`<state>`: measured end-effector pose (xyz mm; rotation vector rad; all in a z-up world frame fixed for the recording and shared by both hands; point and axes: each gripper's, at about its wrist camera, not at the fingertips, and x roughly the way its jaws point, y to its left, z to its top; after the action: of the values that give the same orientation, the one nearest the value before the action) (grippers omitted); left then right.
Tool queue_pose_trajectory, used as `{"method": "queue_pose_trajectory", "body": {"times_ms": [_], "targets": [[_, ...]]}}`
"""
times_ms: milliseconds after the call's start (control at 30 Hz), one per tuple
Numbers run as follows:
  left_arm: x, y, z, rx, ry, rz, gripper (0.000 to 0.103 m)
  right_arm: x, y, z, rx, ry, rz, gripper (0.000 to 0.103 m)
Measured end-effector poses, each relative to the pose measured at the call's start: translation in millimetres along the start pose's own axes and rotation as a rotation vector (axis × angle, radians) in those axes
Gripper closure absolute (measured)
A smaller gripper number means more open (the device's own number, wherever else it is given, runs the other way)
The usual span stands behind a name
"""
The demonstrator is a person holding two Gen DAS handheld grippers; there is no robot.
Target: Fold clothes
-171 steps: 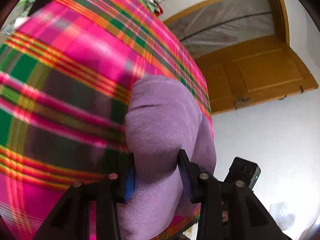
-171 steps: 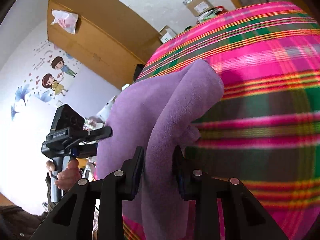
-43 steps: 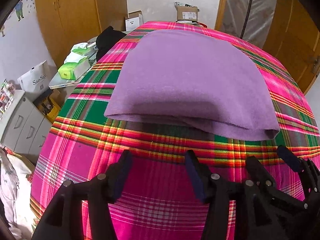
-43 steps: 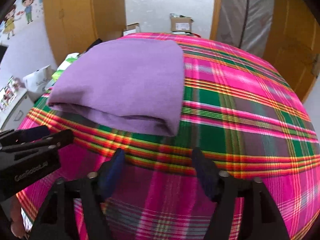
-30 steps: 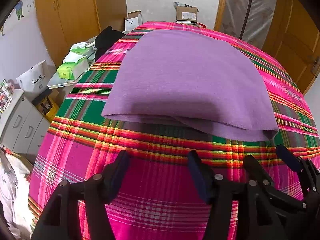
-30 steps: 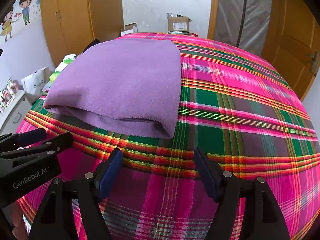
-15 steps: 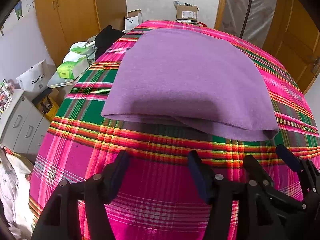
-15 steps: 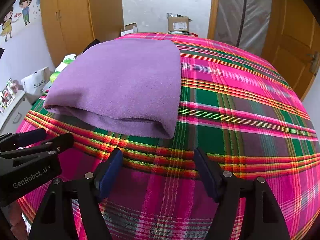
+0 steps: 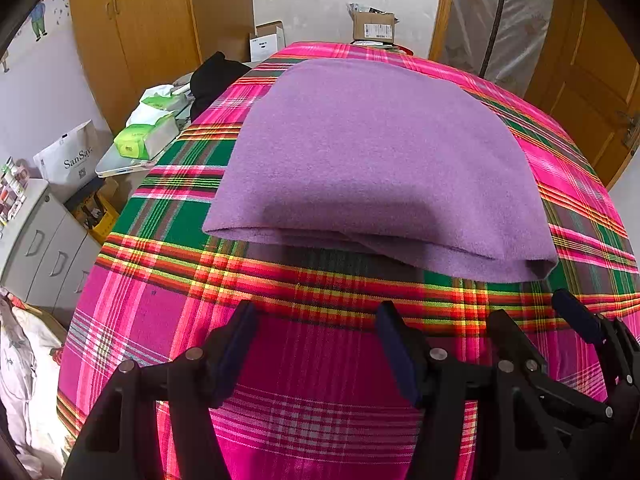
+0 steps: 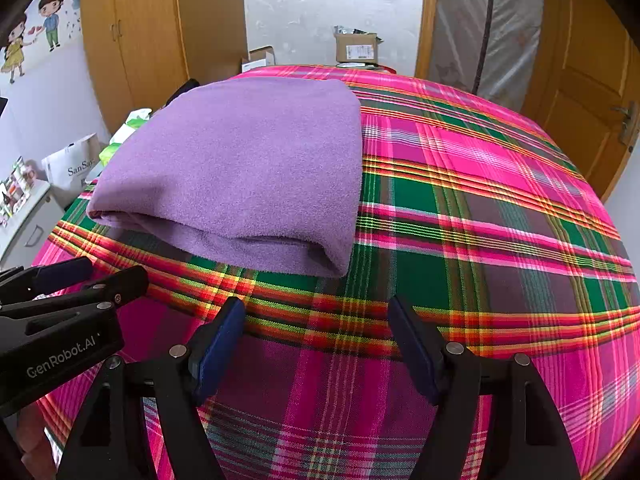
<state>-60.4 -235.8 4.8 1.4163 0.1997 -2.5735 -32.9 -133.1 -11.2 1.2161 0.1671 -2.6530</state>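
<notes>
Off the left edge of the bed, in the left wrist view, stand grey drawers, a white paper bag and green tissue packs on a low stand, with wooden wardrobes behind them and a black garment at the bed's far left corner. The bed itself wears a pink, green and orange plaid cover.

The left hand-held gripper hovers over the near edge of the bed, its jaws spread wide and empty, well short of the cloth. The purple garment lies folded flat on the plaid cover, toward the left side of the bed and running from the middle up to the far edge; its layered folded edge faces the camera, with the thicker fold at its right corner.

In the right wrist view the same purple garment sits left of centre, and the plaid cover to its right is bare. The right hand-held gripper hangs released over the near edge, nothing between its blue-padded fingers, just short of the garment's near right corner. The left hand-held gripper shows at the left border of this view. Cardboard boxes stand beyond the far edge, and a wooden door closes the right side.
</notes>
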Motion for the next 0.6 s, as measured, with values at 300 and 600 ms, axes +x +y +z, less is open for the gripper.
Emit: {"method": "queue_pose_trajectory", "body": {"times_ms": [300,600], "targets": [[-0.1,-0.3,-1.3,0.003,-0.010,0.000,0.041,0.0,0.3,0.0,0.000,0.000,0.000,0.028],[-1.1,-0.1,-0.7,0.002,-0.017,0.000,0.041,0.5,-0.5,0.4,0.000,0.000,0.000,0.028]]}}
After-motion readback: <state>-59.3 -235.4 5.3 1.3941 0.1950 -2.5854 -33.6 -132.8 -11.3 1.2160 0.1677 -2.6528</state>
